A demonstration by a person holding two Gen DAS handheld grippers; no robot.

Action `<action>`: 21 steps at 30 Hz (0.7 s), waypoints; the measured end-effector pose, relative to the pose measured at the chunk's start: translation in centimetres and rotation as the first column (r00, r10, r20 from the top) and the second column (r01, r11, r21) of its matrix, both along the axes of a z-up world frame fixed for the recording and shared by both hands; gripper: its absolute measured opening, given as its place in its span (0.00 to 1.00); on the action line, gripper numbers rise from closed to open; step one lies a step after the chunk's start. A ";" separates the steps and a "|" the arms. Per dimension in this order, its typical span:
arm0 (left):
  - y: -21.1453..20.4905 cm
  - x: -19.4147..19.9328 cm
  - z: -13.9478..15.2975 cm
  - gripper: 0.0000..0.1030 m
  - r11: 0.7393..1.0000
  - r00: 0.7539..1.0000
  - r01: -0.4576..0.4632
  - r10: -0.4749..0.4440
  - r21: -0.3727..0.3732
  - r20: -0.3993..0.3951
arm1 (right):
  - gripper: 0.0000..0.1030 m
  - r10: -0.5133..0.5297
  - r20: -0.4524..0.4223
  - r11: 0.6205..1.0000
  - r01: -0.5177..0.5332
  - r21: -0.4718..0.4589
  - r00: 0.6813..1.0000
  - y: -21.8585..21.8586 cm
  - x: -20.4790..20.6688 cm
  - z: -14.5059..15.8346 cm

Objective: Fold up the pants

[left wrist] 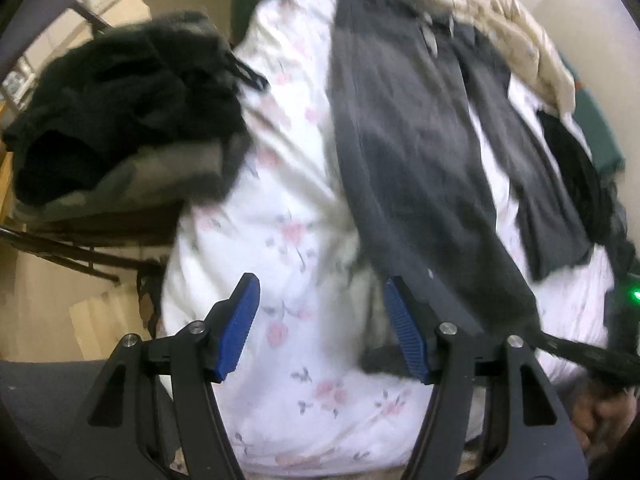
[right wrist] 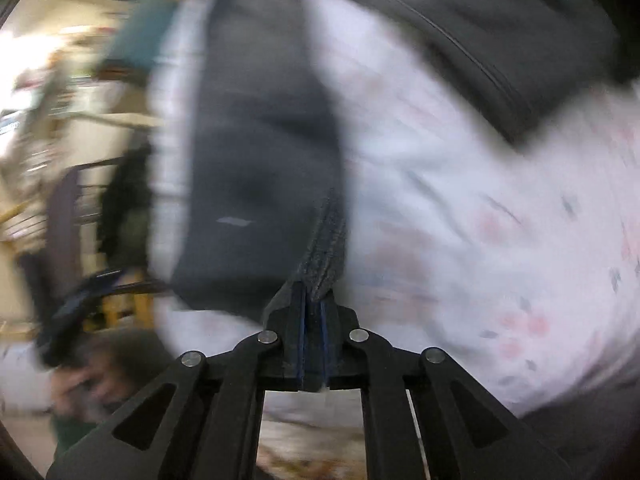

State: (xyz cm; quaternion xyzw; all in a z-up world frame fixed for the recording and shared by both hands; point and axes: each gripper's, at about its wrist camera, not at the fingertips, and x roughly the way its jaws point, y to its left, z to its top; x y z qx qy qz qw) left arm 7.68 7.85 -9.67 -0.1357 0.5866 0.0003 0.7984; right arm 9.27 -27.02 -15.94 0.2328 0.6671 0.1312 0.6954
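Dark grey pants [left wrist: 408, 140] lie spread on a white floral bedsheet [left wrist: 280, 200], both legs running toward me. My left gripper [left wrist: 322, 284] is open above the sheet, with its right blue pad [left wrist: 404, 328] beside the hem of the nearer leg and nothing gripped. In the blurred right wrist view, my right gripper [right wrist: 314, 292] is shut on the ribbed cuff [right wrist: 328, 248] of one pants leg [right wrist: 260, 160]. The other leg [right wrist: 500, 32] crosses the top right over the bedsheet [right wrist: 460, 200].
A pile of black clothes [left wrist: 120, 92] on a camouflage garment [left wrist: 132, 184] sits at the left. A beige quilt [left wrist: 480, 12] lies behind the pants, with a black garment [left wrist: 572, 168] at the right. A hand [left wrist: 600, 420] shows at the lower right. Wooden floor [left wrist: 48, 300] lies left of the bed.
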 end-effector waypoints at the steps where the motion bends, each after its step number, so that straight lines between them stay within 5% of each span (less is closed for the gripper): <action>1: -0.4 -0.1 -0.4 0.60 1.000 1.000 0.025 -0.025 0.001 -0.017 | 0.08 -0.014 -0.019 1.000 0.014 -0.023 1.000 -0.5 -0.1 -1.2; 5: -2.4 -0.7 -1.4 0.60 0.991 0.989 0.135 -0.135 -0.007 -0.057 | 0.28 -0.095 -0.097 0.995 0.093 -0.024 0.991 -1.9 0.0 -3.0; 6: -2.9 -0.8 -1.5 0.60 0.987 0.985 0.159 -0.160 -0.023 -0.065 | 0.51 -0.091 -0.074 0.996 0.091 0.000 0.993 -1.8 0.2 -2.2; 8: -4.1 -1.2 -2.2 0.61 0.969 0.967 0.229 -0.237 -0.096 -0.088 | 0.79 -0.059 0.008 0.998 0.059 0.014 0.998 -1.7 0.4 -0.9; 12: -6.2 -1.6 -3.8 0.61 0.933 0.931 0.301 -0.333 -0.195 -0.153 | 0.79 -0.063 0.020 0.997 0.062 0.049 0.998 -1.6 -0.2 -0.8; 17: -8.6 -0.2 -4.4 0.61 0.933 0.932 0.342 -0.351 -0.108 -0.084 | 0.79 -0.003 -0.035 1.000 0.003 -0.001 0.999 -0.6 -0.3 -2.5; 18: -9.2 0.1 -4.9 0.56 0.927 0.927 0.354 -0.365 -0.121 -0.089 | 0.77 0.018 -0.038 0.999 -0.019 -0.035 0.999 -0.1 -0.2 -2.8; 19: -9.7 0.2 -5.2 0.31 0.926 0.925 0.360 -0.371 -0.117 -0.087 | 0.71 0.032 -0.038 0.998 -0.034 -0.053 0.999 0.2 -0.3 -2.9; 21: -10.3 0.1 -5.3 0.05 0.913 0.910 0.388 -0.401 -0.128 -0.103 | 0.36 0.070 -0.033 0.996 -0.072 -0.048 0.997 0.9 -0.1 -3.0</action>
